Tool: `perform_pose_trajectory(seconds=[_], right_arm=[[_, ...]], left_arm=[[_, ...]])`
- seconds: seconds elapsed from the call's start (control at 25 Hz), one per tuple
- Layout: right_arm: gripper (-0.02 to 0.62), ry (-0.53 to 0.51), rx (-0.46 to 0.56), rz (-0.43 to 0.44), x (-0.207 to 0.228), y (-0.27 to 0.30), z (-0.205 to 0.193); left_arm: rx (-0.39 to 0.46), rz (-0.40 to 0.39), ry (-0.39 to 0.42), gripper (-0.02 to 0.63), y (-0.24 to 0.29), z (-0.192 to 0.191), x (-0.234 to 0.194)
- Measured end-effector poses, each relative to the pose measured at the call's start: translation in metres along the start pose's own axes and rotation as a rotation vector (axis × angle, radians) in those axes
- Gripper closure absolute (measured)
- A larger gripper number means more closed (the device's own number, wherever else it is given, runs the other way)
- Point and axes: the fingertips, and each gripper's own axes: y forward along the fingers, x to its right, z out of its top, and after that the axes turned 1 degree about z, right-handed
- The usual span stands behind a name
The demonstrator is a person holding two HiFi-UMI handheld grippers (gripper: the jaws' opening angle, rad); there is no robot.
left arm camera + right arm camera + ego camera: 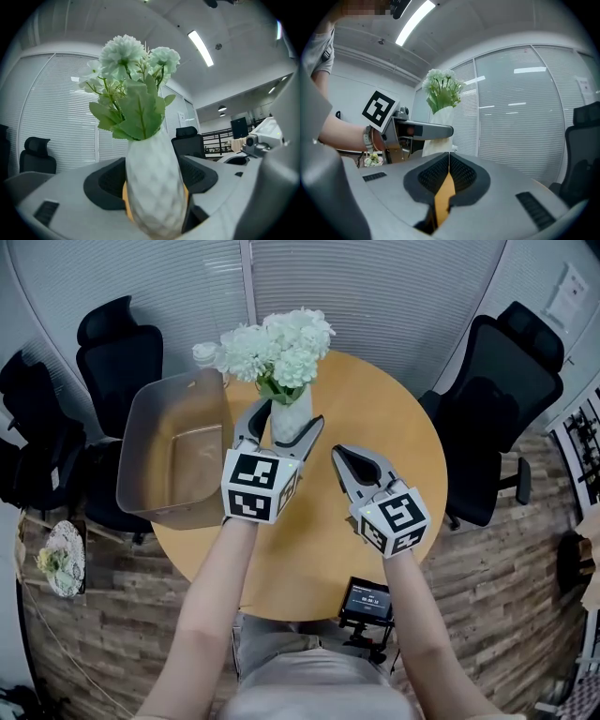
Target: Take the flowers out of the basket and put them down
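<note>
Standing beside vase [291, 420], tan basket [142, 442], black chairs [117, 362] around table [380, 442]

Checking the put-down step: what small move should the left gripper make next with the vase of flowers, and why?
Probably ease the left gripper straight down until the vase settles on the round table. Its jaws clamp the upright white vase, already out of the basket and over bare tabletop beside it; whether the base touches yet is unclear.
</note>
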Motion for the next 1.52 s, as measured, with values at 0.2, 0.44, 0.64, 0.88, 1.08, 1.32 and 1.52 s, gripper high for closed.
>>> perform_pose_trajectory(seconds=[0.2, 0.44, 0.64, 0.88, 1.08, 1.32, 1.52], right_arm=[[0.571, -0.006, -0.003, -0.007, 0.008, -0.008, -0.01], [0.571, -0.026, -0.015, 0.018, 0.011, -0.011, -0.027], [0.571, -0.051, -0.035, 0.048, 0.01, -0.009, -0.044], [0.571, -0.013, -0.05, 0.03, 0.017, -0.013, -0.074], [0.571, 0.017, -0.053, 0.031, 0.017, -0.013, -0.091], [0.571, 0.021, -0.051, 0.034, 0.021, -0.008, -0.1], [0.571, 0.021, -0.066, 0.037, 0.025, -0.001, -0.112]], left_arm=[[0.003, -0.003, -0.035, 0.25, 0.005, -0.017, 0.007], [-0.002, 0.006, -0.025, 0.25, 0.013, -0.037, 0.016], [-0.009, 0.003, 0.003, 0.249, 0.022, -0.055, 0.024], [-0.009, -0.007, 0.026, 0.249, 0.03, -0.084, 0.036], [-0.014, -0.002, 0.015, 0.249, 0.034, -0.108, 0.034], [0.009, 0.011, 0.014, 0.249, 0.037, -0.125, 0.032], [0.015, 0.033, 0.024, 0.249, 0.043, -0.142, 0.03]])
